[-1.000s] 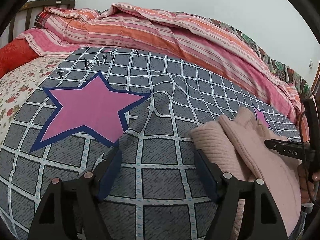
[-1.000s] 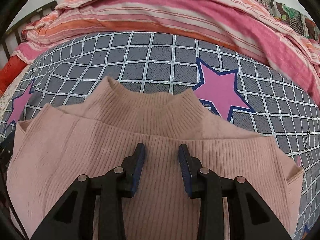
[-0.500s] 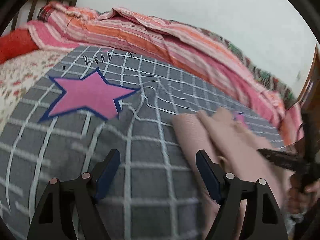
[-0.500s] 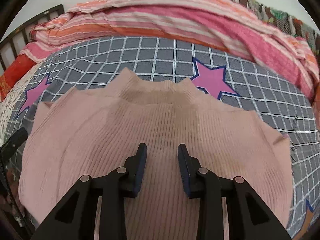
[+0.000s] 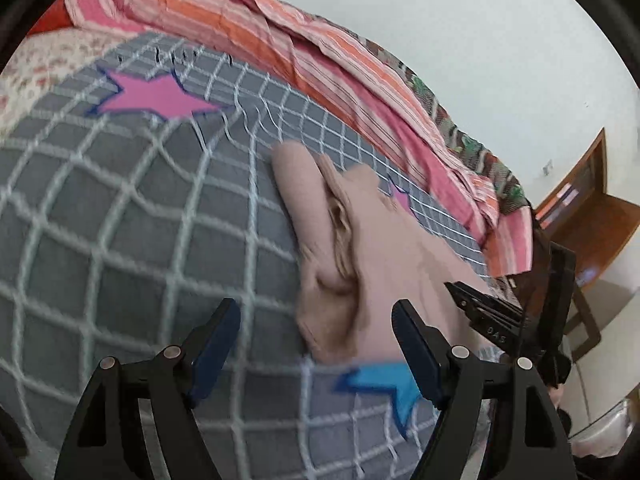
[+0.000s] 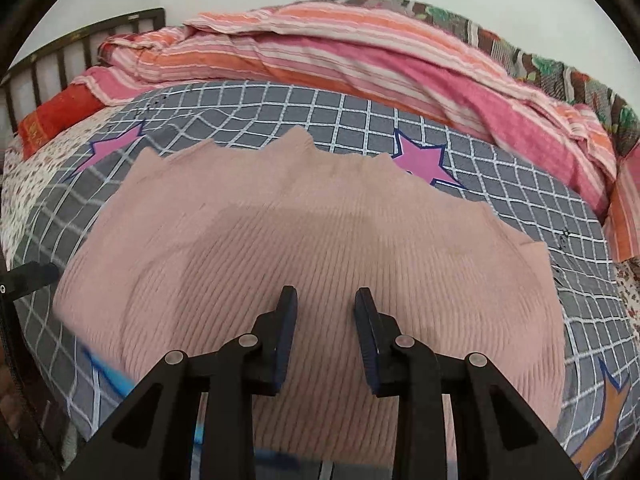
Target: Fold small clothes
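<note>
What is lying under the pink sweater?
The pink sweater lies on a grey checked blanket with stars. It partly covers a pink star; anything else beneath is hidden.

Pink sweater (image 6: 312,248) on checked star bedspread (image 6: 500,200)

Small pale letters, seemingly "DAS", stand on the right gripper (image 5: 496,322); the blur leaves nothing else readable.

Right gripper (image 6: 325,300) over pink sweater (image 6: 304,248), jaws parted, nothing between them. Sweater lies spread on grid blanket (image 6: 520,216), collar at far edge. Pink star (image 6: 422,160) just beyond sweater. Striped quilt (image 6: 360,64) farther behind.
</note>
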